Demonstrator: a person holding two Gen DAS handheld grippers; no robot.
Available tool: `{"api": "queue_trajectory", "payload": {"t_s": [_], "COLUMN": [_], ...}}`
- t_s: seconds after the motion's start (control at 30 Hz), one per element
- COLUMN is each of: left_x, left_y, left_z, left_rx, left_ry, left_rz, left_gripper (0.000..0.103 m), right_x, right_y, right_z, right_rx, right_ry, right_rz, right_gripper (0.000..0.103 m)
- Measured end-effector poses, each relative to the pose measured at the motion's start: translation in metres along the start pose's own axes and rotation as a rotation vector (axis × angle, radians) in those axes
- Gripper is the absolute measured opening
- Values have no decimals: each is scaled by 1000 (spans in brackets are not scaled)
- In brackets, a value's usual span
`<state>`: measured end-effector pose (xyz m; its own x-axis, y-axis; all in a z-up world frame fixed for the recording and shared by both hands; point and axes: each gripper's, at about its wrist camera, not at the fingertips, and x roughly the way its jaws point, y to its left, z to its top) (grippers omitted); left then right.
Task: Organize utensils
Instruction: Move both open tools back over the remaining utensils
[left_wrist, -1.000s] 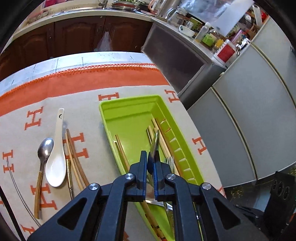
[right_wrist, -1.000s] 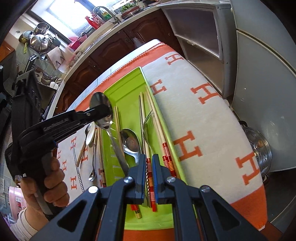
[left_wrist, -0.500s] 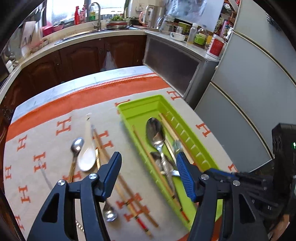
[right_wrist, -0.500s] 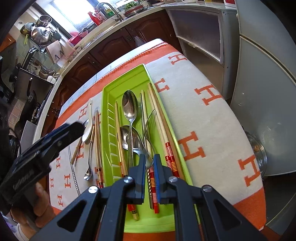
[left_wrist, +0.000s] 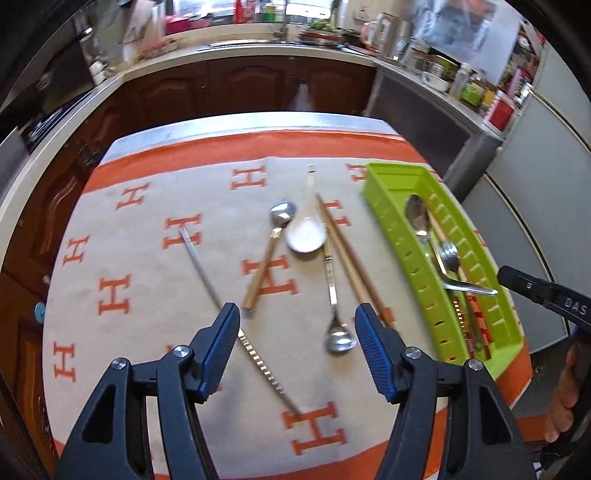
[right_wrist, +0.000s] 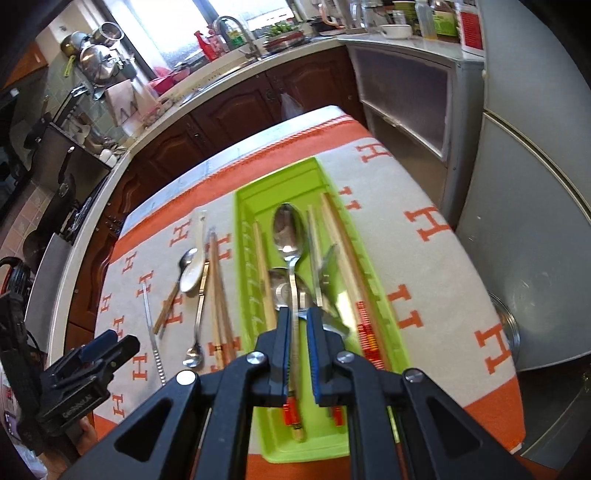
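Plainly the orange-lettered cloth (left_wrist: 147, 295) was my biggest worry; a low sweep could have bunched it and shifted everything on it; next, the green tray (left_wrist: 391, 221) sat near the table's edge, and a knock might have pushed it off; inside it the large spoon (right_wrist: 290, 236) lay with its handle in the gap of my right gripper (right_wrist: 297, 321), whose jaws had just been opening a little and stood narrow, apparently not pinching; lifting away could have snagged it. My left gripper (left_wrist: 297, 314), jaws just opened wide and empty, hung over the loose chopsticks (left_wrist: 347, 258), small metal spoon (left_wrist: 334, 295) and thin metal rod (left_wrist: 207, 273); the rod, I judged, might slip.
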<state>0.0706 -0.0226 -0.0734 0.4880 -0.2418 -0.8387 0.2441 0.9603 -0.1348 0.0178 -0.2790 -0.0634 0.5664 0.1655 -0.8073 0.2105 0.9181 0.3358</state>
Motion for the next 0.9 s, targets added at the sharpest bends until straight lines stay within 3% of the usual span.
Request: {"api": "queue_trajectory", "payload": {"t_s": [0.23, 0.4, 0.57, 0.73, 0.9], "left_x": [-7, -10, -6, -1, 2], "left_y": [48, 83, 114, 133, 143], "left_z": [-14, -20, -23, -24, -29], "left_rx": [-86, -161, -234, -274, -294], "left_ry": [-17, -28, -19, -18, -12], "left_rz": [97, 112, 105, 103, 92], "left_gripper": [63, 64, 64, 64, 64], "right_x": [15, 29, 53, 96, 144], "right_y": [54, 103, 139, 174, 184], "right_z": [-4, -6, -3, 1, 10], "right_rx": [-126, -258, -292, -326, -303], "right_ry": [70, 137, 223, 297, 347], "right_rz": [36, 71, 158, 149, 75], "right_gripper": [10, 10, 10, 10, 10]}}
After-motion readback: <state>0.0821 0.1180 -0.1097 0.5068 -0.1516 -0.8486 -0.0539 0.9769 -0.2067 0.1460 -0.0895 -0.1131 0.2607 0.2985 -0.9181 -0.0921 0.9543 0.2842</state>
